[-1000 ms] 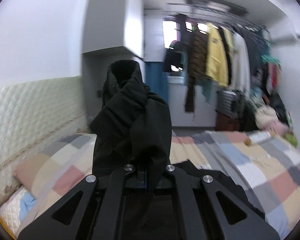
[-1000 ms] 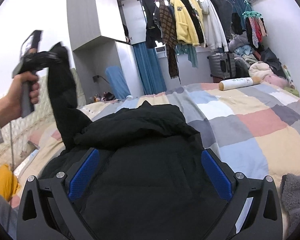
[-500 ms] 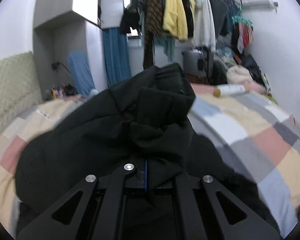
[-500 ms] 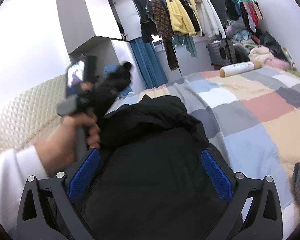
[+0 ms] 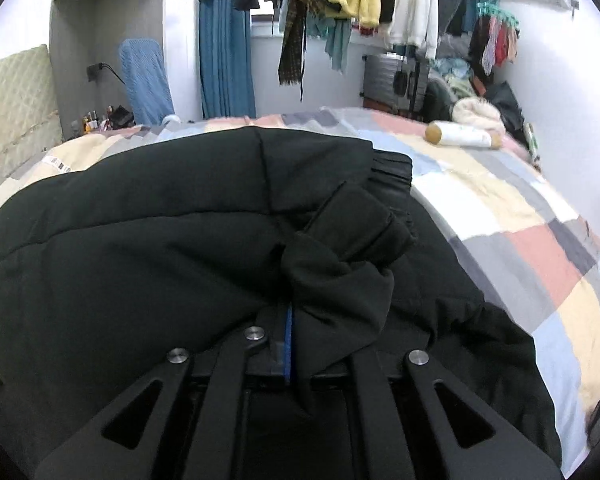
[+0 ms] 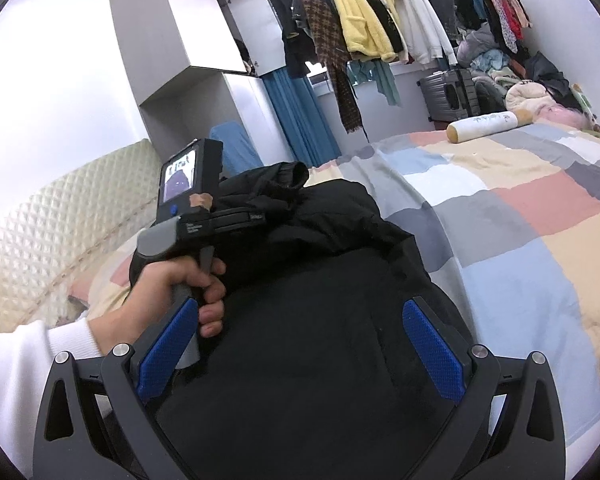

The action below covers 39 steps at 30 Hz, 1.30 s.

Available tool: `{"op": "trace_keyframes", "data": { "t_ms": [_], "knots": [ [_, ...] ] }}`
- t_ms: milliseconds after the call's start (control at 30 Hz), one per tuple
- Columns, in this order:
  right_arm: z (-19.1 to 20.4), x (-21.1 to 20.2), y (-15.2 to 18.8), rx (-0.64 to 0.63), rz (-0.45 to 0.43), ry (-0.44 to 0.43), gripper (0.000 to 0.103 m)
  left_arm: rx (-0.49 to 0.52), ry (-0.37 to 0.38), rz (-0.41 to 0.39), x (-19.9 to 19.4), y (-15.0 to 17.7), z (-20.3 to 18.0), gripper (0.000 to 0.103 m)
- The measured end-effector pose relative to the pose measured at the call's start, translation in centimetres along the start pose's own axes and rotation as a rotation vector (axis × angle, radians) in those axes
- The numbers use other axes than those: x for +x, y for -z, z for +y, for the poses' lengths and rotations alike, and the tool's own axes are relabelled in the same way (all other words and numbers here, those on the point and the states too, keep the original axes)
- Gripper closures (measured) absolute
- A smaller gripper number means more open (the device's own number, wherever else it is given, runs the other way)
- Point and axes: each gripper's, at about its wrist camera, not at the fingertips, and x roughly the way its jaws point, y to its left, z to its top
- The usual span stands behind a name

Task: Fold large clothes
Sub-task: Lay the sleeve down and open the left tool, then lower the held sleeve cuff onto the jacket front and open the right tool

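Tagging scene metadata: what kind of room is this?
A bedroom, most likely: a bed with a patchwork quilt, a padded headboard, and a rack of hanging clothes by the window.

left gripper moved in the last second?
Yes. In the right wrist view the left gripper, shut on the black jacket's sleeve, came down from level with the white cabinet and in over the jacket body.
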Motion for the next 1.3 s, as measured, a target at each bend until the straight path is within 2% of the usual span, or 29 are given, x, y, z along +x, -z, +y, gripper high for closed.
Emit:
{"op": "trace_keyframes", "data": {
  "t_ms": [33, 67, 133, 167, 200, 267, 367, 567, 667, 800, 833, 900, 1033, 1100, 1133, 1167, 1200, 1233, 1300],
  "knots": [
    [0.1, -0.2, 0.0, -0.002, -0.003, -0.001, 0.0, -0.001, 0.008, 0.014, -0.3, 0.0, 0.1, 0.091],
    [0.1, -0.2, 0.0, -0.004, -0.005, 0.0, 0.0, -0.001, 0.02, 0.026, -0.6, 0.1, 0.1, 0.083],
    [0.4, -0.5, -0.1, -0.011, -0.012, -0.001, 0.0, 0.007, 0.032, 0.034, -1.3, 0.3, 0.1, 0.054],
    [0.5, -0.5, -0.1, -0.014, -0.014, 0.0, 0.0, 0.015, 0.04, 0.023, -2.0, 0.4, 0.1, 0.022],
    [0.7, -0.6, -0.2, -0.021, -0.015, 0.0, 0.0, 0.022, 0.041, -0.003, -2.9, 0.6, 0.1, 0.002],
    [1.0, -0.6, -0.3, -0.034, -0.01, -0.003, 0.0, 0.034, 0.041, -0.064, -4.9, 1.0, 0.3, 0.0],
    [2.0, -0.6, -0.6, -0.076, -0.002, -0.017, 0.0, 0.018, 0.052, -0.07, -7.0, 1.5, 1.7, 0.0],
    [3.4, 1.8, -2.9, -0.099, 0.021, -0.06, 0.0, -0.025, -0.046, -0.127, -10.6, 1.6, 8.5, 0.0],
    [4.2, 5.3, -5.4, -0.134, 0.025, -0.053, 0.0, -0.066, -0.123, -0.133, -11.3, 1.5, 13.1, 0.0],
    [4.4, 13.3, -8.1, -0.161, 0.093, -0.03, 0.001, -0.137, -0.197, -0.121, -10.7, 1.4, 18.6, 0.0],
    [4.3, 15.6, -8.5, -0.177, 0.096, -0.013, 0.003, -0.149, -0.208, -0.119, -10.3, 1.4, 19.4, 0.0],
    [4.0, 19.5, -8.7, -0.207, 0.129, 0.022, 0.013, -0.198, -0.229, -0.108, -9.2, 1.4, 21.4, 0.0],
    [2.6, 24.4, -9.6, -0.119, 0.157, 0.003, 0.018, -0.223, -0.251, -0.089, -7.2, 1.2, 23.3, 0.0],
    [2.4, 25.7, -10.1, -0.07, 0.167, -0.035, 0.031, -0.207, -0.25, -0.071, -5.9, 1.1, 23.8, 0.0],
    [2.6, 26.1, -10.3, -0.07, 0.175, -0.038, 0.046, -0.2, -0.243, -0.068, -5.7, 1.1, 24.0, 0.0],
    [2.9, 26.5, -10.6, -0.088, 0.179, -0.034, 0.066, -0.189, -0.237, -0.064, -5.3, 1.1, 24.2, 0.0],
    [3.4, 26.6, -10.9, -0.116, 0.175, -0.02, 0.073, -0.184, -0.235, -0.063, -5.1, 1.2, 24.2, 0.0],
    [4.3, 26.5, -11.1, -0.187, 0.166, 0.044, 0.083, -0.185, -0.237, -0.061, -4.8, 1.2, 24.2, 0.0],
    [6.2, 25.8, -11.4, -0.347, 0.106, 0.136, 0.087, -0.187, -0.234, -0.056, -4.5, 1.1, 24.2, 0.0]
  ]
}}
